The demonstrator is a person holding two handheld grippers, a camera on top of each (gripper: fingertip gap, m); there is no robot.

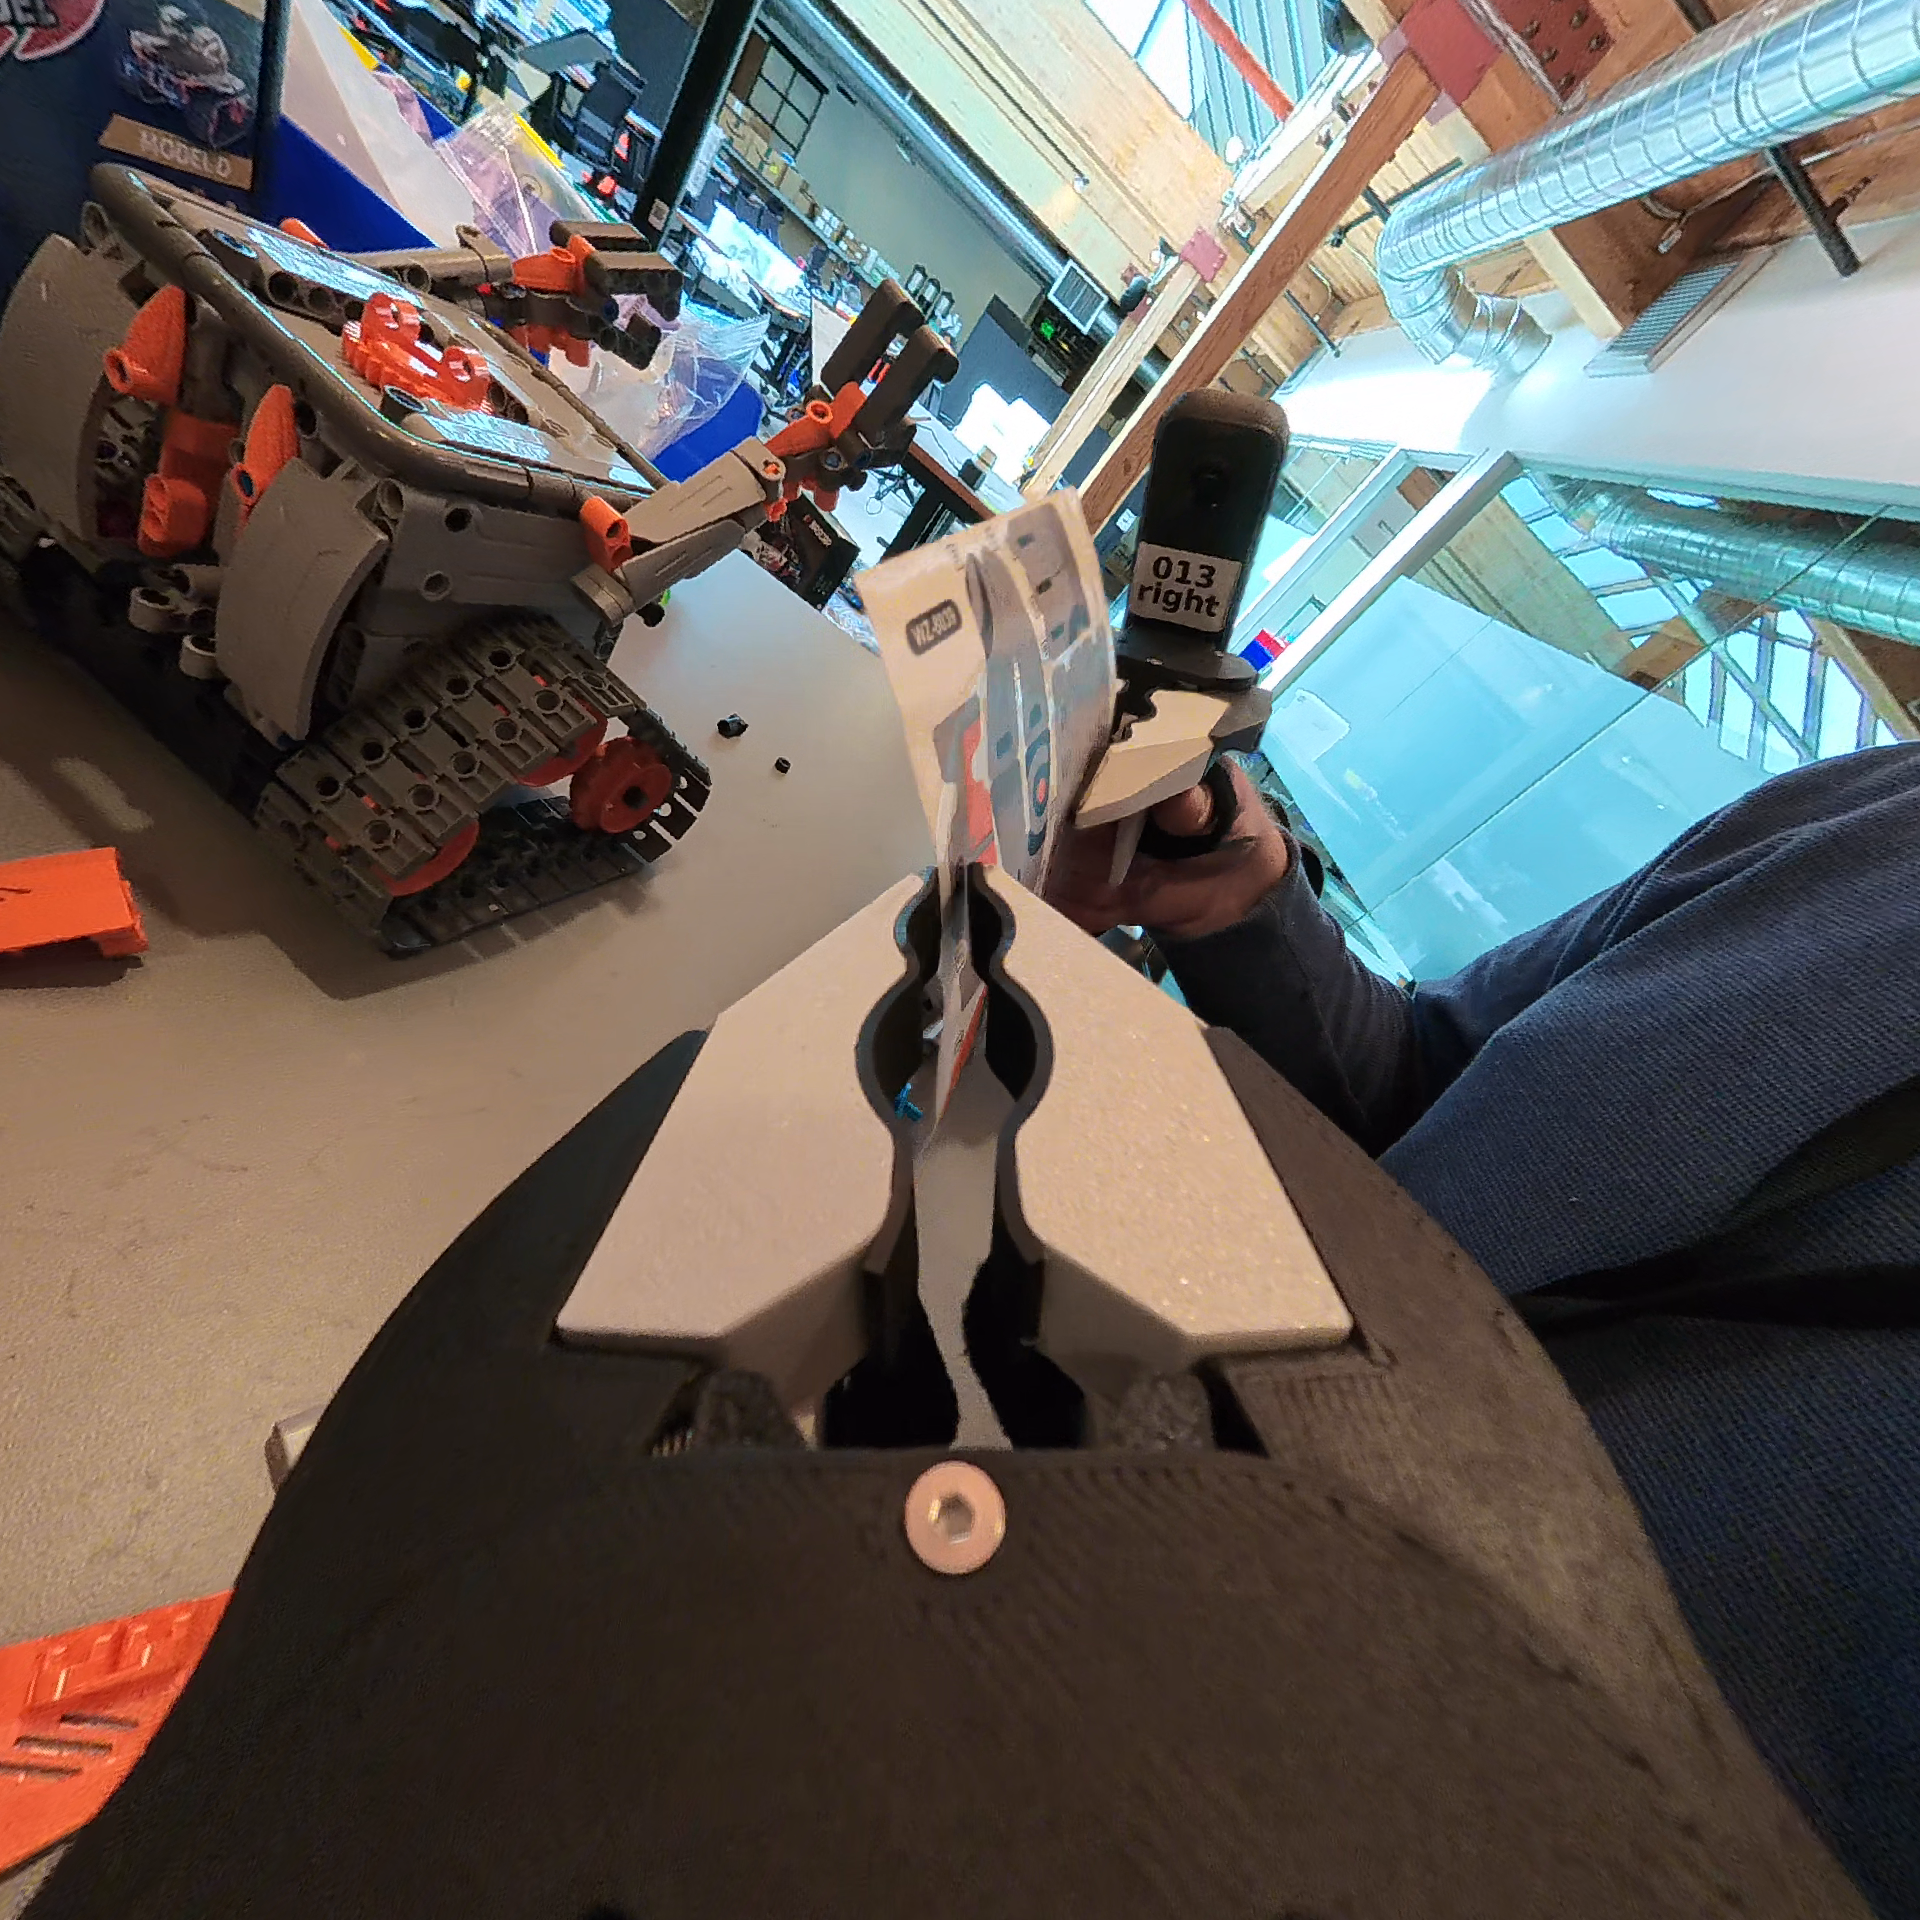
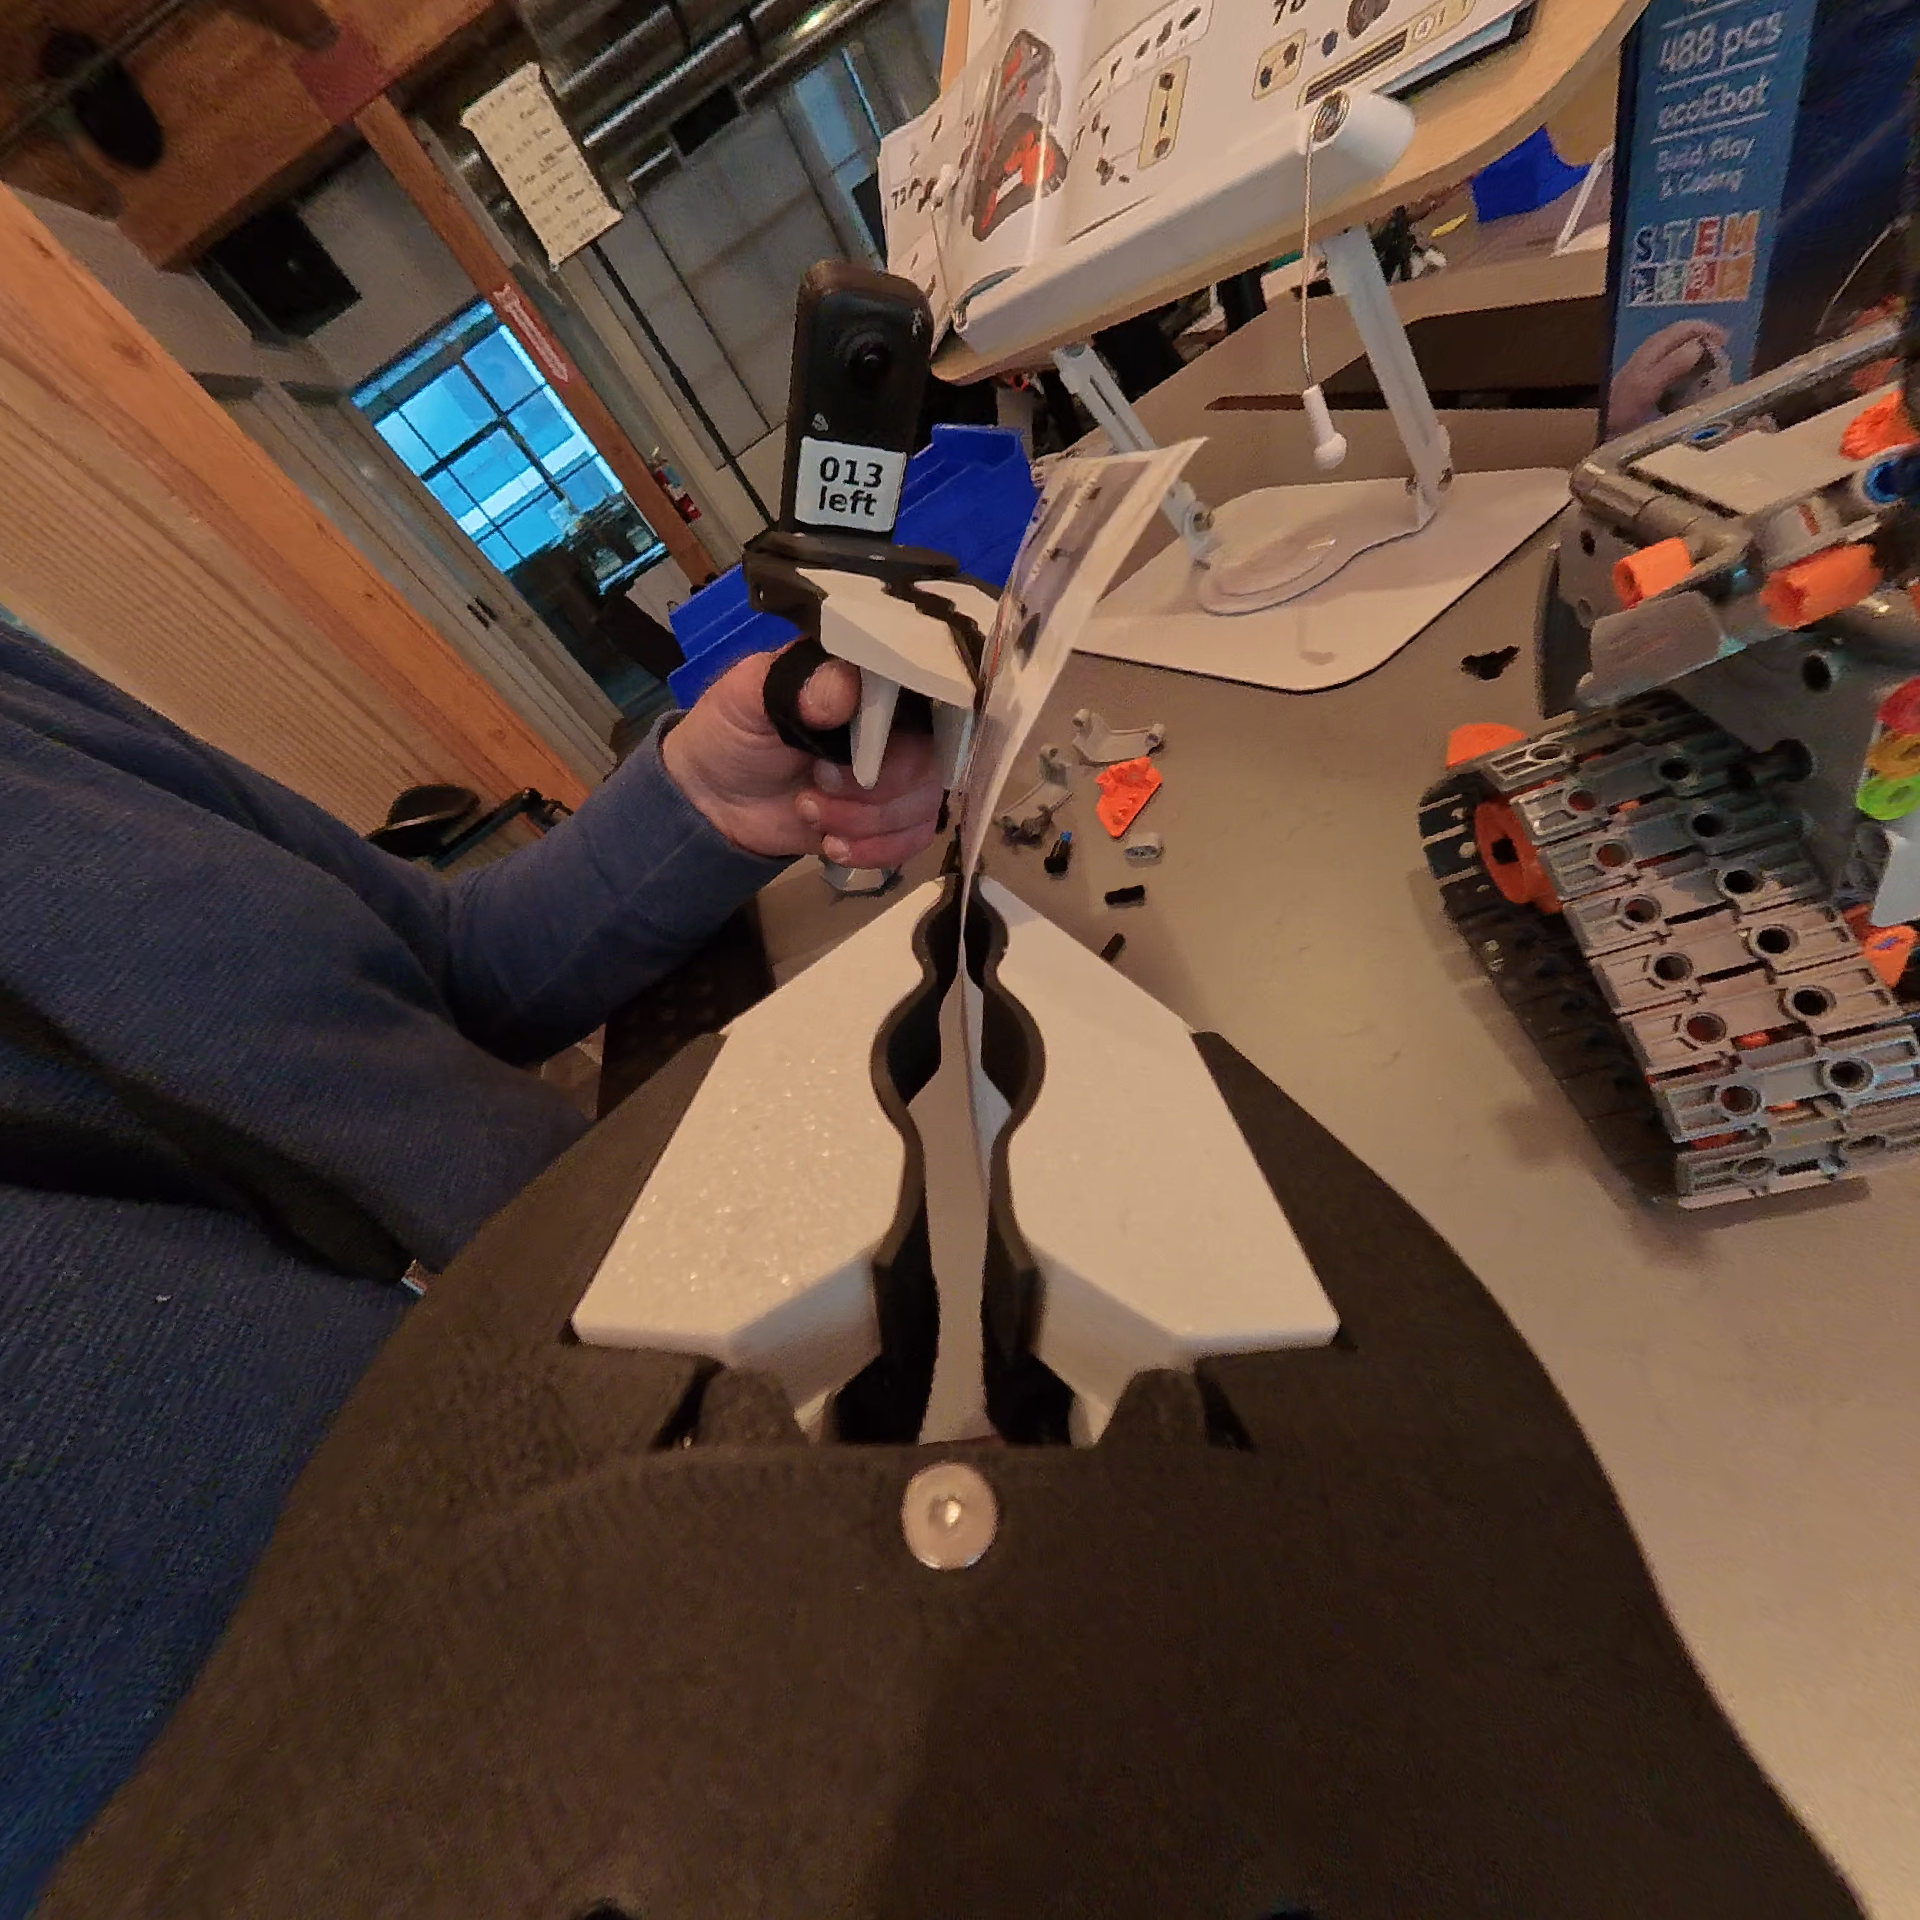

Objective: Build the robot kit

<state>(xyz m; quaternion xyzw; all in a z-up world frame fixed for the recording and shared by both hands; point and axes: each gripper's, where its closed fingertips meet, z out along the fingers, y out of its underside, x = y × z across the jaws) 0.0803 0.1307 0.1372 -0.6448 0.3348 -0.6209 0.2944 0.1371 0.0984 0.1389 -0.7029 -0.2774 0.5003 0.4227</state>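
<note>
Jaws of both the left gripper (image 1: 961, 883) and right gripper (image 2: 961, 894) pinch one sticker sheet (image 1: 997, 686) held upright between them.

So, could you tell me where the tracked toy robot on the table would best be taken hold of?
Probably the grey frame bar along the top of the tracked toy robot, approached from above: it is a narrow rail that the jaws could close across, while the body and treads look too wide. Both grippers currently pinch the sticker sheet.

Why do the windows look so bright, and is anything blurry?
Left wrist view: daylight washes out the windows, and the sheet is sharp but the far room is soft. Right wrist view: the wide lens bends the table edge, and the sheet's edge looks slightly blurred.
</note>
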